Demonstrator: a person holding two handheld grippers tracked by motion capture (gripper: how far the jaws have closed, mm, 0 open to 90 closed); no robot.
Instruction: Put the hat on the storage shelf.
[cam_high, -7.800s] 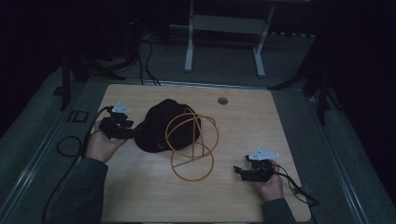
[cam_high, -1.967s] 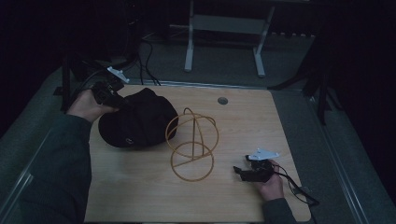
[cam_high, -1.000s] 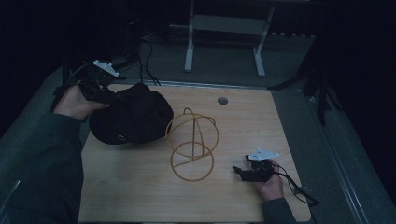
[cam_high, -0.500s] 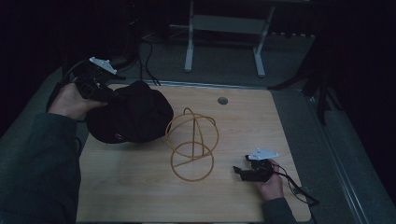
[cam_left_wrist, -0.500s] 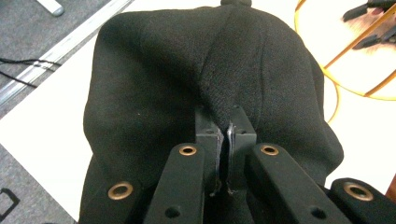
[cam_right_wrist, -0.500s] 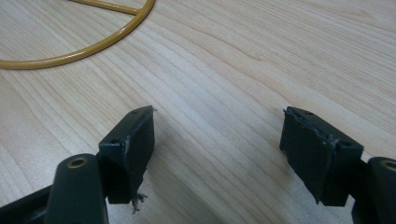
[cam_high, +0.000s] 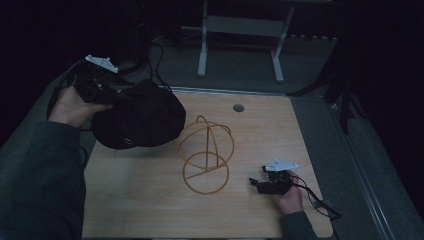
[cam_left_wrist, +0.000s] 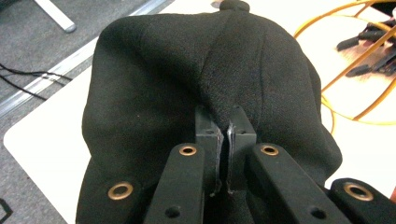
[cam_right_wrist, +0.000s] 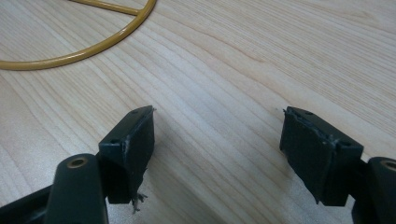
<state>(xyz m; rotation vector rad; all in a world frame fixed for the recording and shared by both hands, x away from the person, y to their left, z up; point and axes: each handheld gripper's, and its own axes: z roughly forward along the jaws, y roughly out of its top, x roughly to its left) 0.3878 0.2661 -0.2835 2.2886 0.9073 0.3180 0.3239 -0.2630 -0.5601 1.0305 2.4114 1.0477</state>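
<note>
The black cap (cam_high: 140, 120) hangs above the far-left corner of the worktop (cam_high: 150, 210), clear of the yellow wire stand (cam_high: 206, 156) beside it, probably lifted so it can be carried without catching the hoops. The left gripper (cam_left_wrist: 227, 128) has its fingers (cam_left_wrist: 208, 135) clenched on a fold of the cap's cloth, pinched nearly flat together, with the crown drooping away from them. Near the right edge, the right gripper (cam_right_wrist: 217, 149) rests low over bare wood just beside the stand's base ring, fingers (cam_right_wrist: 133, 140) spread wide and grasping nothing, seemingly idle.
</note>
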